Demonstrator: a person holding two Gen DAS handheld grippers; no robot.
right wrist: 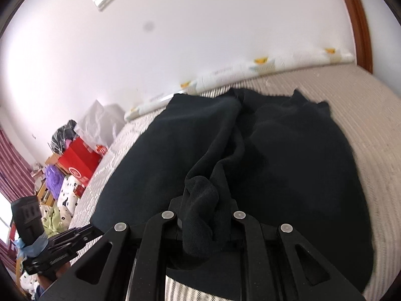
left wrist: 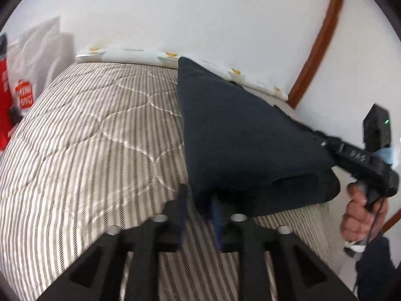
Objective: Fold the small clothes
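A dark navy garment (left wrist: 240, 135) lies partly on the striped mattress (left wrist: 95, 130), its near edge lifted. My left gripper (left wrist: 200, 200) is shut on the garment's near left corner. My right gripper (right wrist: 203, 213) is shut on a bunched fold of the same garment (right wrist: 288, 155), which spreads away across the bed in the right wrist view. The right gripper also shows in the left wrist view (left wrist: 325, 145), gripping the garment's right corner, with a hand (left wrist: 361, 215) on its handle. The left gripper shows at the lower left of the right wrist view (right wrist: 72, 238).
A white wall (left wrist: 200, 12) runs behind the bed, with a white patterned roll (right wrist: 250, 70) along the mattress's far edge. A brown door frame (left wrist: 318, 40) stands at the right. Bags, a red box (right wrist: 80, 160) and piled clothes sit beside the bed's left end.
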